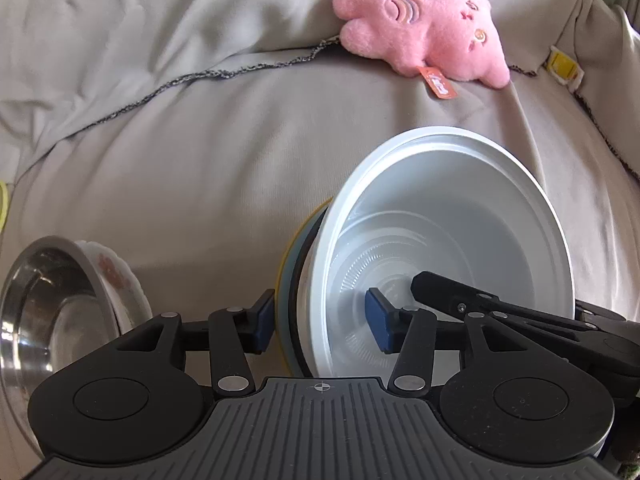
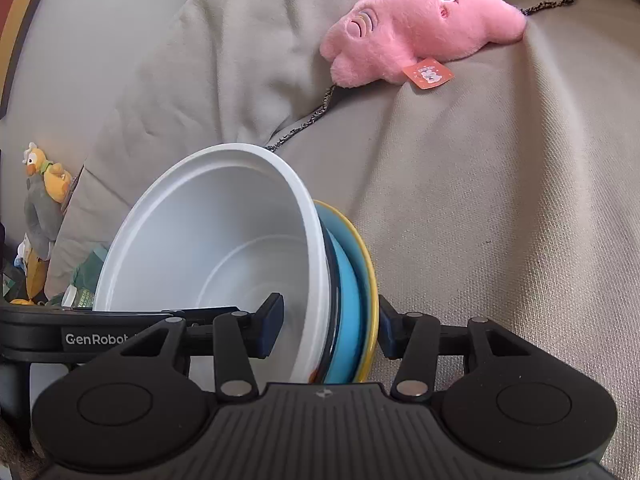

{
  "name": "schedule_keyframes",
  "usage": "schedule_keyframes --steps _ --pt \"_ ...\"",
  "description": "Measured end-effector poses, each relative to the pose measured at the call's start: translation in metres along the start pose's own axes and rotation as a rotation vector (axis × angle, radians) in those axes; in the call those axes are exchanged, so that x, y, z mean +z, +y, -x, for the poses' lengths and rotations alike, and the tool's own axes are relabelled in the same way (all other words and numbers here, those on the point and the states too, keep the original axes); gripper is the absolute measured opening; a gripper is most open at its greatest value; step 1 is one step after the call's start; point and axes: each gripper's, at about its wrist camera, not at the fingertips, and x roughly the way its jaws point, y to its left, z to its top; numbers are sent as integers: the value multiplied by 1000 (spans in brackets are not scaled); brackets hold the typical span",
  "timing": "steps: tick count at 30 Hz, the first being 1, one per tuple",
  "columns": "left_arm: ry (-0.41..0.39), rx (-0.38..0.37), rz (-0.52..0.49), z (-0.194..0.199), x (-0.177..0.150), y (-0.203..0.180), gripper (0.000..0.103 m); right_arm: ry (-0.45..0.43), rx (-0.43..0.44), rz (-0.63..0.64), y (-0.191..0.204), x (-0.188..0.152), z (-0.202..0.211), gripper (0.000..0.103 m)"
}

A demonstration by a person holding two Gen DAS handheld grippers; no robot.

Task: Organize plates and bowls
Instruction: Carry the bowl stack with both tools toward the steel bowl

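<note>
A stack of dishes stands tilted on edge above the grey couch: a white plastic bowl [image 1: 448, 232] nested in a blue dish [image 2: 348, 304] and a yellow plate [image 2: 368, 280]. My left gripper [image 1: 322, 326] is shut on the stack's left rim, one pad inside the white bowl, one behind the yellow plate [image 1: 286, 280]. My right gripper [image 2: 330, 330] is shut on the opposite rim of the white bowl [image 2: 224, 240] and plates. A steel bowl [image 1: 44, 312] nested in a floral white dish [image 1: 114, 276] lies at the left.
A pink plush toy [image 1: 428, 32] with an orange tag lies at the back of the couch, also in the right wrist view [image 2: 416, 24]. A dark cord [image 1: 200, 76] runs across the cushion. A yellow item [image 1: 564, 66] sits far right. A duck plush [image 2: 44, 184] stands left.
</note>
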Motion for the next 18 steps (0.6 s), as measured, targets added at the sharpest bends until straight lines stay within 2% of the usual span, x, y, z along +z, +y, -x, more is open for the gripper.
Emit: schedule_keyframes --steps 4,13,18 --pt "0 -6 -7 -1 2 0 53 30 2 -4 1 3 -3 49" --pt "106 -2 -63 -10 15 -3 54 226 9 -39 -2 28 -18 47" --pt "136 -6 -55 -12 15 -1 54 221 -8 -39 2 27 -18 46"
